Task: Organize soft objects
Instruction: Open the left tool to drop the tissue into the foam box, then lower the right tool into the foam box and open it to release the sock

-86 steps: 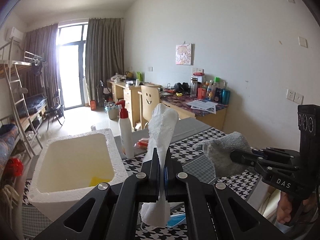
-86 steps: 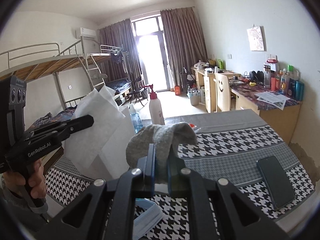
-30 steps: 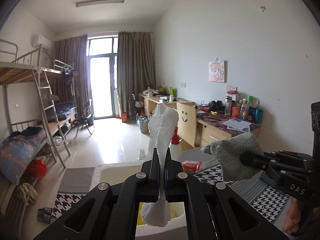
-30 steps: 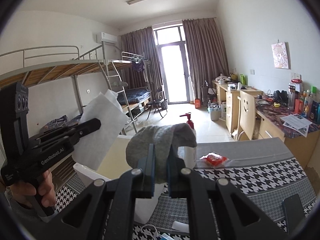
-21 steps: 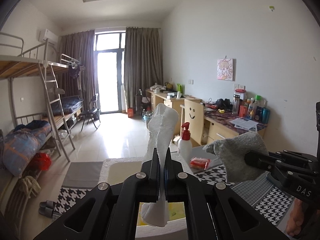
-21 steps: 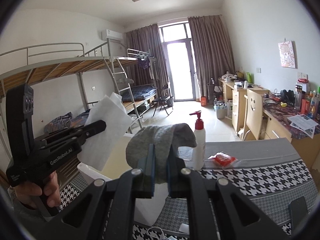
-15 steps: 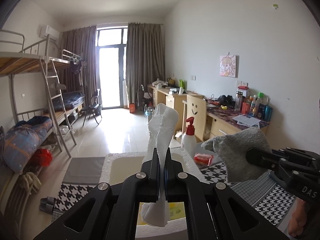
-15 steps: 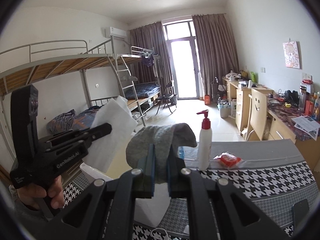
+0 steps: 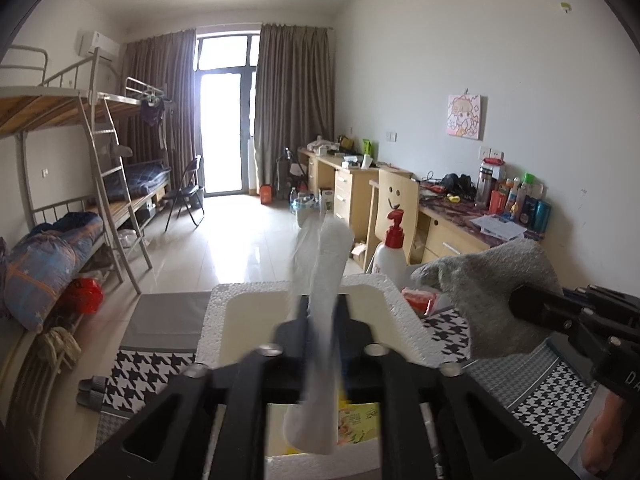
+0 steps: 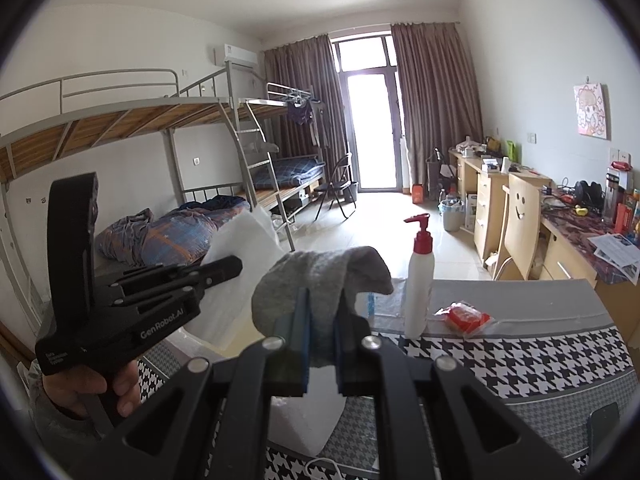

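Closest to you, your left gripper [image 9: 323, 312] has its jaws parted with the white cloth [image 9: 320, 332] hanging blurred between them, so I judge it to be slipping free rather than gripped; from the pictures alone you cannot be sure it has fully let go. It hangs right over the open foam box [image 9: 224, 320], whose white rim sits directly beneath and whose floor shows something yellow. Just to the right, your right gripper [image 10: 320, 320] is clamped narrow on the grey sock [image 10: 320, 276], which drapes over both fingertips and is held in the air beside the box rather than above it. The step in hand looks like dropping the soft things into the box: the cloth goes in first, the sock waits. For the next move, let the cloth fall clear of the left fingers, then draw that gripper back so it does not block the opening; bring the sock across until it is over the cavity and not the rim before you spread the jaws. Mind the pump bottle [image 10: 418, 288] standing just beyond the box on the houndstooth table [image 10: 520, 360], and the small red packet [image 10: 464, 316] lying beside it, since a wide swing could knock either one. Farther off are the bunk beds, desks and the balcony door.
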Demonstrator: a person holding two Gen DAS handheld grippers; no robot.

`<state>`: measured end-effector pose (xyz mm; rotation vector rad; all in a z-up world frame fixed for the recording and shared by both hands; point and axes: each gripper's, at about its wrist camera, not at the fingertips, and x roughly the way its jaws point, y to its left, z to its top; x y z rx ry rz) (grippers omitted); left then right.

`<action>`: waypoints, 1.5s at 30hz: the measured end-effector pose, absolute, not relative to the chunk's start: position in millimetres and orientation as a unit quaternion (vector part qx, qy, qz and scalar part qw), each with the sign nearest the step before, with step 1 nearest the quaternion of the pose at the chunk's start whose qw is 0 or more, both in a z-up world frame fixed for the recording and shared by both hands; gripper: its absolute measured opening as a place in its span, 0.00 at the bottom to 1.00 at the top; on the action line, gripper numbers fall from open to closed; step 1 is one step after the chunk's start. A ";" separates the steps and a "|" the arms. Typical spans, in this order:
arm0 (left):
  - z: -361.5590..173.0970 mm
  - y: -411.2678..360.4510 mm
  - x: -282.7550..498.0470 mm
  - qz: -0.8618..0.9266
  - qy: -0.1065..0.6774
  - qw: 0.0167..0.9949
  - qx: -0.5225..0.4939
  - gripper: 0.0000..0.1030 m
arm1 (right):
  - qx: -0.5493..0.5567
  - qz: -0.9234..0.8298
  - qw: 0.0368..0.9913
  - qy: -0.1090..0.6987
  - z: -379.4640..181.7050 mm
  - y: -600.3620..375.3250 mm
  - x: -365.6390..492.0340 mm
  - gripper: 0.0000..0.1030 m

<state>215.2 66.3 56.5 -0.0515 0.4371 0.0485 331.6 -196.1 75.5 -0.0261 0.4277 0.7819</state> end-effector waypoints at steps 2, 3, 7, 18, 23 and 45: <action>55.8 67.5 213.6 0.030 0.214 0.976 -0.029 0.59 | -0.012 0.377 0.902 0.209 75.4 -194.9 333.0 0.12; 56.0 69.2 212.7 0.035 0.212 0.976 -0.032 0.60 | -0.012 0.376 0.902 0.210 75.0 -194.1 333.1 0.12; 57.5 76.0 209.2 0.038 0.207 0.977 -0.040 0.80 | -0.015 0.372 0.904 0.211 74.9 -192.0 332.2 0.12; 63.8 82.4 192.0 0.064 0.181 0.981 -0.037 0.99 | -0.021 0.375 0.903 0.210 74.1 -186.6 333.2 0.12; 63.3 91.3 186.1 0.077 0.179 0.980 -0.041 0.99 | -0.024 0.379 0.901 0.210 74.7 -180.2 334.3 0.12; 62.2 113.9 156.4 0.118 0.159 0.979 -0.042 0.99 | -0.042 0.408 0.886 0.217 69.9 -145.1 331.6 0.12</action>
